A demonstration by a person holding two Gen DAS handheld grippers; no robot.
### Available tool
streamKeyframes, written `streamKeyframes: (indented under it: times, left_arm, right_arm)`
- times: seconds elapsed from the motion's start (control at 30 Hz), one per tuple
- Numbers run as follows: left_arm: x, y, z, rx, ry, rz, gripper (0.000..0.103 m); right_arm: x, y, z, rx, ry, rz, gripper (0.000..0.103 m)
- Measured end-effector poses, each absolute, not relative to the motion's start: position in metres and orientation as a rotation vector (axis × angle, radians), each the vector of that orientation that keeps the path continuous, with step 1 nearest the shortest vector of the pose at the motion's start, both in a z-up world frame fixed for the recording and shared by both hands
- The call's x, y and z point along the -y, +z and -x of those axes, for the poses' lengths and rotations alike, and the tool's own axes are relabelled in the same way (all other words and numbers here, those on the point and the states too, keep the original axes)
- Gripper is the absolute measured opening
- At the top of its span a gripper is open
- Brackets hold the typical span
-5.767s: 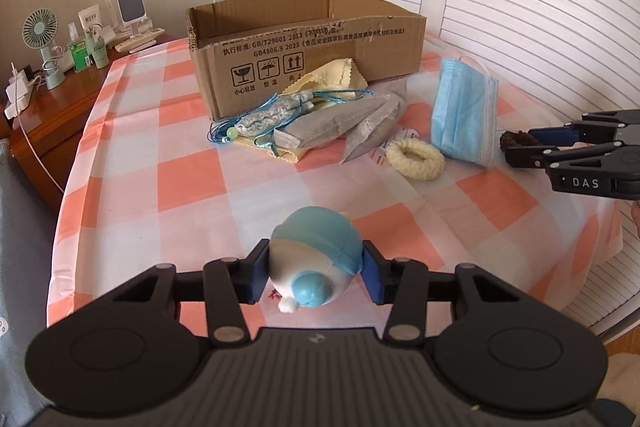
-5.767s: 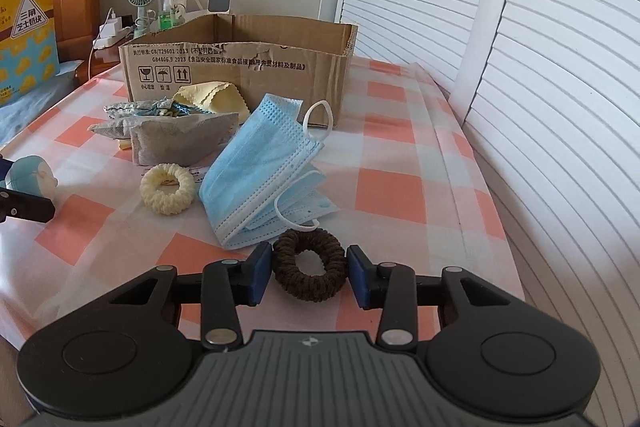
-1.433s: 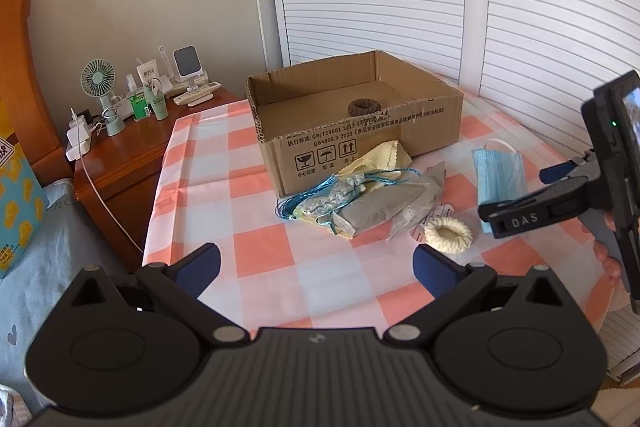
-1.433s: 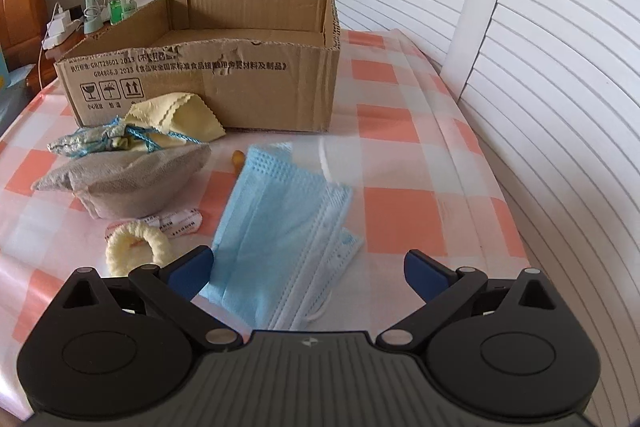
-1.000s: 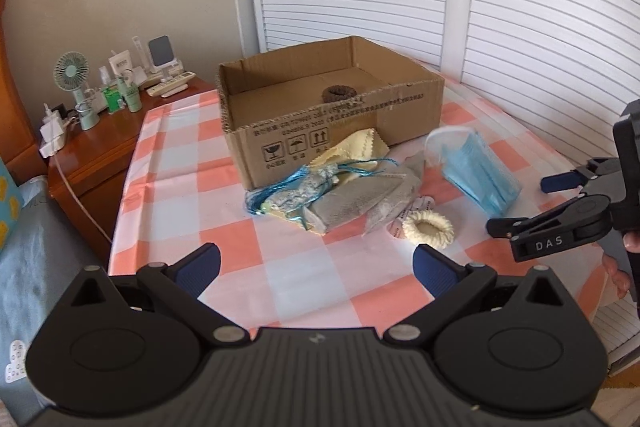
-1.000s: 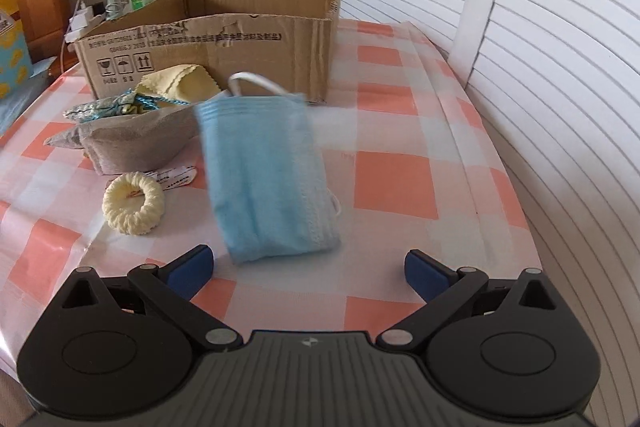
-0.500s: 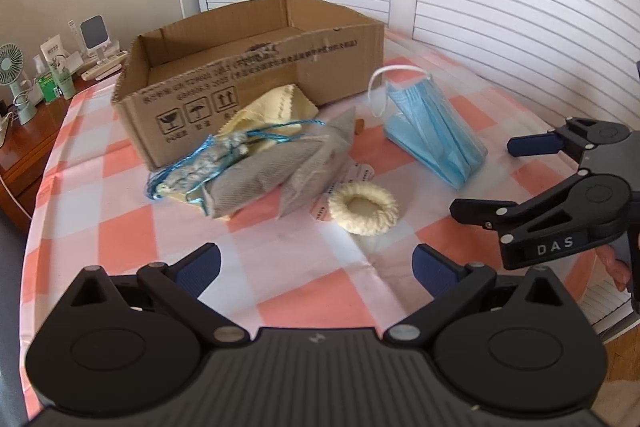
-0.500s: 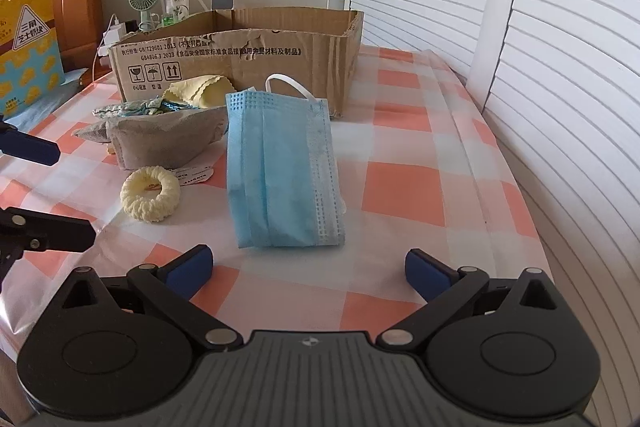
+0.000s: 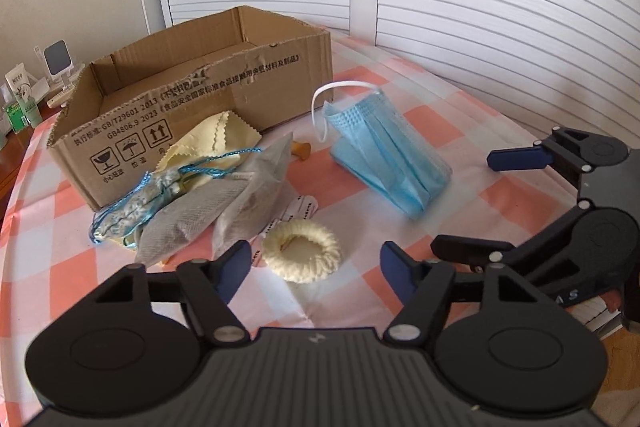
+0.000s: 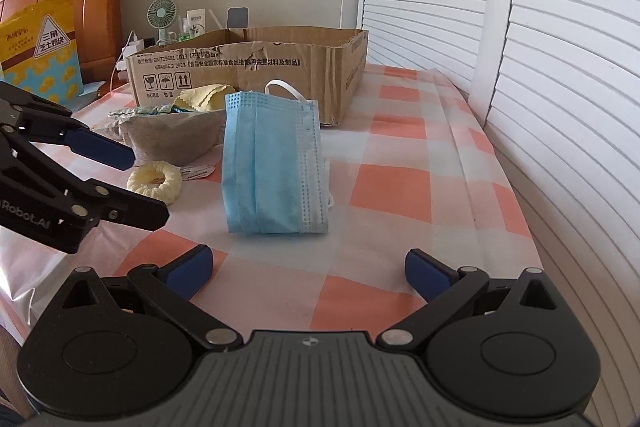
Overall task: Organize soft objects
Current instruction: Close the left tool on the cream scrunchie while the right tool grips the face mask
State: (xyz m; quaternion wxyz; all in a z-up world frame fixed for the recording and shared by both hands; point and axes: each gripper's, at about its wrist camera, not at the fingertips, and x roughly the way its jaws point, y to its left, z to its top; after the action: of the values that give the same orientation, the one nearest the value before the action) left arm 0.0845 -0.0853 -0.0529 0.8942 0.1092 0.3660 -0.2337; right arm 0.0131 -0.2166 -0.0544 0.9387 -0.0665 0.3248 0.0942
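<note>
Nearest to us, our left claw (image 9: 314,267) is spread wide and holds nothing, its blue pads either side of the cream scrunchie (image 9: 302,255), which lies flat on the checked table (image 9: 460,119) just ahead of them. Our right claw (image 10: 308,269) is also wide and empty, low over the table, with the blue face mask (image 10: 274,165) lying a little beyond its tips. Left of the scrunchie we see two grey pouches (image 9: 208,207) heaped together, a blue-corded bundle (image 9: 140,195) against them and a yellow cloth (image 9: 208,143) behind. Farther back stands the open cardboard box (image 9: 200,87), the heap touching its front wall. Beyond the box, a small green fan (image 10: 162,15) sits on a side cabinet by the wall.
</note>
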Motion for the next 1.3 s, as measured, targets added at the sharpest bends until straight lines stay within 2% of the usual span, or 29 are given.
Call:
streamKeyframes:
  times: [0.17, 0.33, 0.73, 1.3]
  left_arm:
    - [0.09, -0.058, -0.089, -0.759, -0.473, -0.243, 0.067]
    - [0.089, -0.059, -0.091, -0.764, -0.469, -0.225, 0.043]
    - [0.058, -0.045, -0.066, -0.761, -0.446, -0.219, 0.042]
    - [0.019, -0.062, -0.065, -0.787, -0.409, -0.141, 0.046]
  right_arm:
    - [0.217, -0.054, -0.012, -0.663, 0.198, 0.138, 0.103]
    - [0.217, -0.054, -0.011, -0.661, 0.197, 0.138, 0.103]
    - [0.204, -0.05, -0.021, -0.714, 0.179, 0.147, 0.103]
    - [0.177, -0.049, -0.05, -0.743, 0.18, 0.172, 0.103]
